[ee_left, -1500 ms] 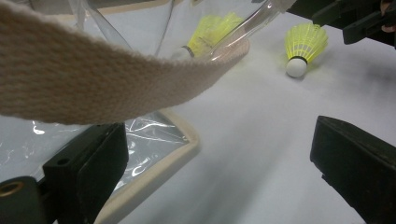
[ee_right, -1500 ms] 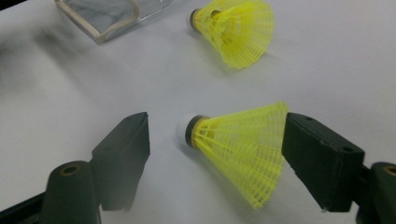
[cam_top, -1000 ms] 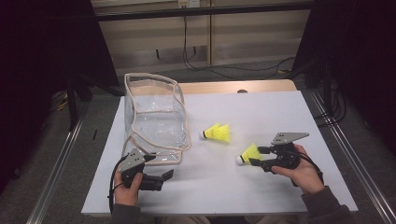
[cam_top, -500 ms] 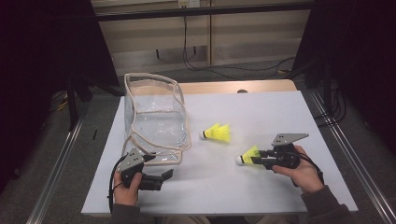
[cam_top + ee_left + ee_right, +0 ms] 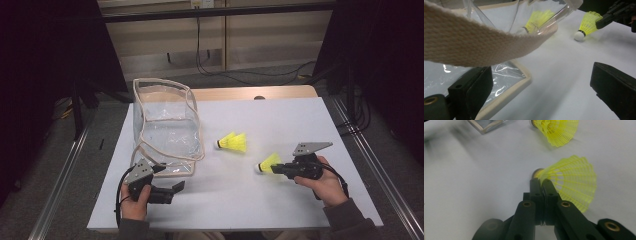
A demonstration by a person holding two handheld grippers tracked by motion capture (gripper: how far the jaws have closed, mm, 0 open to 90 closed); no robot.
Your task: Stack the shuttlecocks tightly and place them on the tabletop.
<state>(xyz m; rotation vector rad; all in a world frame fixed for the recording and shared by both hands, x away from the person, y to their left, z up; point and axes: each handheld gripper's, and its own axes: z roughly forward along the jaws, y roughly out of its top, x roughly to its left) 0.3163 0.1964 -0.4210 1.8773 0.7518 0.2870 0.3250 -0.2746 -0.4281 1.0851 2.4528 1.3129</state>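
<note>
While resting on the white table (image 5: 300,120), stands upright at its left: clear bag (image 5: 167,122) (cloth-trimmed). Spread wide just beside the bag's near edge: left gripper (image 5: 172,189). Clamped on the skirt of one yellow shuttlecock (image 5: 267,163): right gripper (image 5: 275,168). Lying loose between bag and gripper: second shuttlecock (image 5: 233,142).

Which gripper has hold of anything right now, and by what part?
The right gripper is shut on the edge of a yellow plastic shuttlecock's mesh skirt, near its cork. The left gripper is open and holds nothing.
</note>
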